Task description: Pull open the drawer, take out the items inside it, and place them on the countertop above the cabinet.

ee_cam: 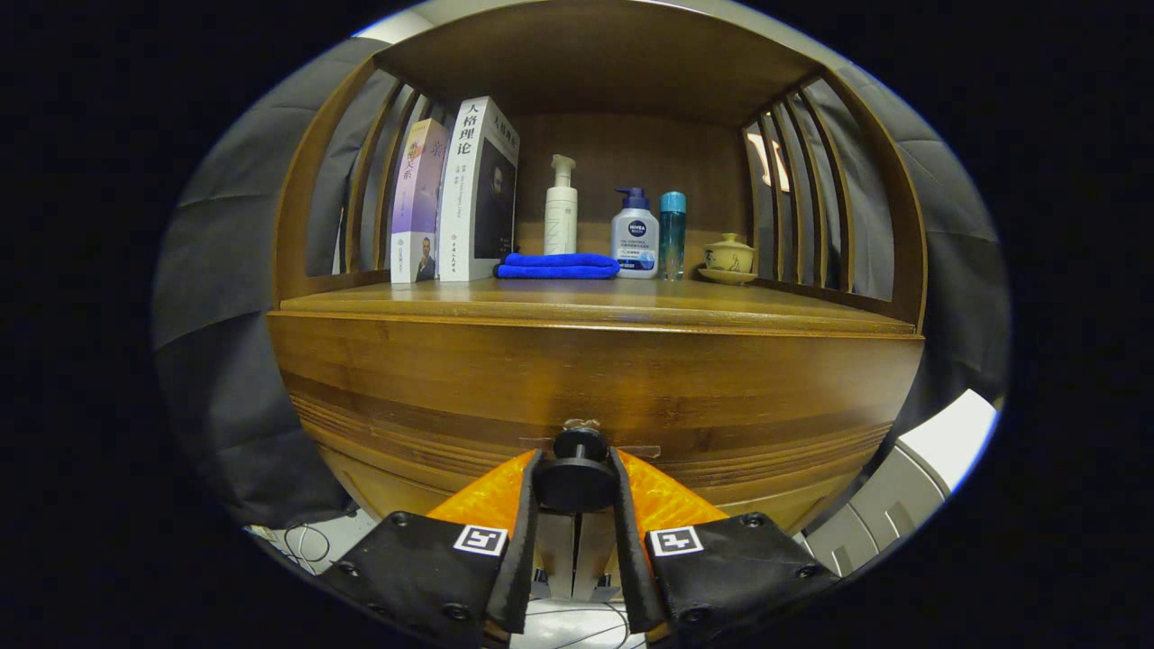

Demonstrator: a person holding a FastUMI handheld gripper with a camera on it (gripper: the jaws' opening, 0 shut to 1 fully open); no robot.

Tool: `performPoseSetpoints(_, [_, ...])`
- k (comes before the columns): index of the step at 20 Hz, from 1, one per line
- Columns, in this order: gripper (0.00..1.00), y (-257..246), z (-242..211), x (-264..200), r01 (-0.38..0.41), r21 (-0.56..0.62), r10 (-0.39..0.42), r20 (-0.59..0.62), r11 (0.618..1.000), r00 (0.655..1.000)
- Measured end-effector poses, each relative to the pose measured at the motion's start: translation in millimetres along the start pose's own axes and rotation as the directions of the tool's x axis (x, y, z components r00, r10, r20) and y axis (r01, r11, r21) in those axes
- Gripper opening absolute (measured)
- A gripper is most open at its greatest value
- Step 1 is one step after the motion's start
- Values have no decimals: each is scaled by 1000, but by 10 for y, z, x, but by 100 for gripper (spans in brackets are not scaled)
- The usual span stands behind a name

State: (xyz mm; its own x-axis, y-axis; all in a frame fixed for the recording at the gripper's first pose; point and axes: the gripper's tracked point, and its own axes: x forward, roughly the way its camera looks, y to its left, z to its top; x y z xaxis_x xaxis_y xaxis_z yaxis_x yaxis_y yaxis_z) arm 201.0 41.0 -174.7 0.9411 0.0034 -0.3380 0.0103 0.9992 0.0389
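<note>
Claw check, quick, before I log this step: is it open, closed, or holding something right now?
Claw: closed on the drawer knob, one finger pressing each side; the drawer front looks shut.

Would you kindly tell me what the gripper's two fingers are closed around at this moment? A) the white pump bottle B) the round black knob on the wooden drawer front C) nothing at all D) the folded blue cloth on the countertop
B: the gripper has both fingers pressing the sides of the round black knob on the wooden drawer front, with the drawer not yet pulled out.
</note>
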Motion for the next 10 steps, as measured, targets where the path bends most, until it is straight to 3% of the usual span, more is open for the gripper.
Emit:
performPoseSetpoints(2, [33, 7, 3, -19, -17, 5, 17, -9, 1000, 1000])
performPoseSetpoints(10, [33, -18, -75, -337, -26, -25, 26, -7, 999, 1000])
